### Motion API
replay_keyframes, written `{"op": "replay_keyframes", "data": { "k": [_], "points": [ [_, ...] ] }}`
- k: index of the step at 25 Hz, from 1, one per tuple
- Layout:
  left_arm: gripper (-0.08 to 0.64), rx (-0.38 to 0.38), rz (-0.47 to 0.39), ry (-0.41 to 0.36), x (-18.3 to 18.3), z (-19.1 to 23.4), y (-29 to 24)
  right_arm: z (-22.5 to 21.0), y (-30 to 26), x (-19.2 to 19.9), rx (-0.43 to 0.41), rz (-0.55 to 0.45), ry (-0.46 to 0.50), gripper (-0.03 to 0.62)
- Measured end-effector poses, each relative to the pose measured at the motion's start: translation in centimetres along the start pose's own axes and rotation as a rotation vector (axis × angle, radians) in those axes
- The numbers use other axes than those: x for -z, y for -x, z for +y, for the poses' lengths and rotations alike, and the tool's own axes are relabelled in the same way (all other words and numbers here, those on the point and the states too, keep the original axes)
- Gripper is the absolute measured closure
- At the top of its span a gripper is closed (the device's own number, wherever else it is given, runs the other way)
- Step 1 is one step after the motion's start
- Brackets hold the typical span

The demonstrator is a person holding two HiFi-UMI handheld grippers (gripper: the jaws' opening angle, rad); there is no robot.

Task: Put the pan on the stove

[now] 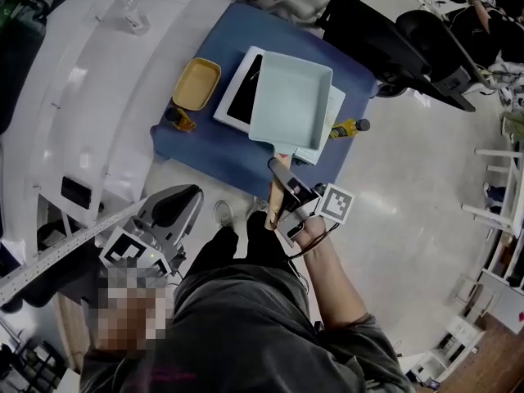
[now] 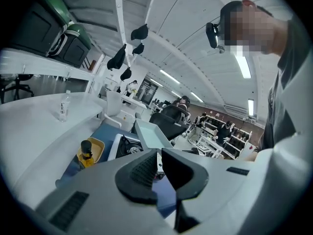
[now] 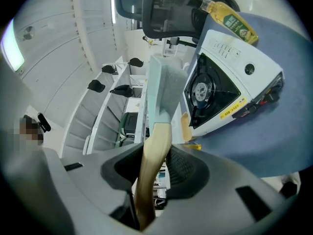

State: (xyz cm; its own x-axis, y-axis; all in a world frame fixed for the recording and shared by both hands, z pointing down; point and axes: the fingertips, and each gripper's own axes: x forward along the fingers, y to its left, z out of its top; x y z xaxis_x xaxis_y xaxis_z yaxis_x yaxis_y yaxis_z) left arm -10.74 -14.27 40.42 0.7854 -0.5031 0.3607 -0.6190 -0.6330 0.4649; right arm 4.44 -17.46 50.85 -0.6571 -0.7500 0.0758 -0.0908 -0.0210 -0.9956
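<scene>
Right gripper view: the right gripper (image 3: 157,168) is closed on the wooden handle (image 3: 154,148) of the pan (image 3: 164,89). Both pads press the handle from either side. The pan body projects forward from the jaws, clear of the gripper.

Pan position: the pan is over the stove (image 3: 230,87). In the head view it covers most of the stove top. In the right gripper view a gap shows between the pan base and the burner, so the pan appears to be held just above the stove, not seated on it.

Left gripper (image 2: 157,163): jaws narrowly apart, nothing between them. It is well apart from the stove, off the near edge of the desk (image 1: 213,150), and takes no part in the carry.

Other items: a yellow tray (image 1: 196,84) lies just beside the stove on one side and a bottle (image 1: 348,128) just beside it on the other. Neither obstructs the burner.

Task status:
- Done: pan gripped, lifted and brought over the stove.
- Left: lower the pan level onto the burner supports, then release the handle and withdraw.
</scene>
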Motion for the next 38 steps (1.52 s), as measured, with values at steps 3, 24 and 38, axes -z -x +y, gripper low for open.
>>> {"op": "replay_keyframes", "data": {
  "k": [3, 24, 38],
  "points": [
    [0.531, -0.017, 0.013, 0.008, 0.1, -0.3, -1.2, -1.2, -0.6, -1.0, 0.003, 0.000, -0.009, 0.453],
    [0.531, -0.083, 0.098, 0.063, 2.2, 0.5, -6.0, -8.6, -3.3, -3.5, 0.054, 0.096, -0.045, 0.453],
    [0.531, -0.089, 0.121, 0.088, 3.5, 0.6, -6.2, -10.6, -3.3, -3.5, 0.079, 0.106, -0.043, 0.453]
  ]
}}
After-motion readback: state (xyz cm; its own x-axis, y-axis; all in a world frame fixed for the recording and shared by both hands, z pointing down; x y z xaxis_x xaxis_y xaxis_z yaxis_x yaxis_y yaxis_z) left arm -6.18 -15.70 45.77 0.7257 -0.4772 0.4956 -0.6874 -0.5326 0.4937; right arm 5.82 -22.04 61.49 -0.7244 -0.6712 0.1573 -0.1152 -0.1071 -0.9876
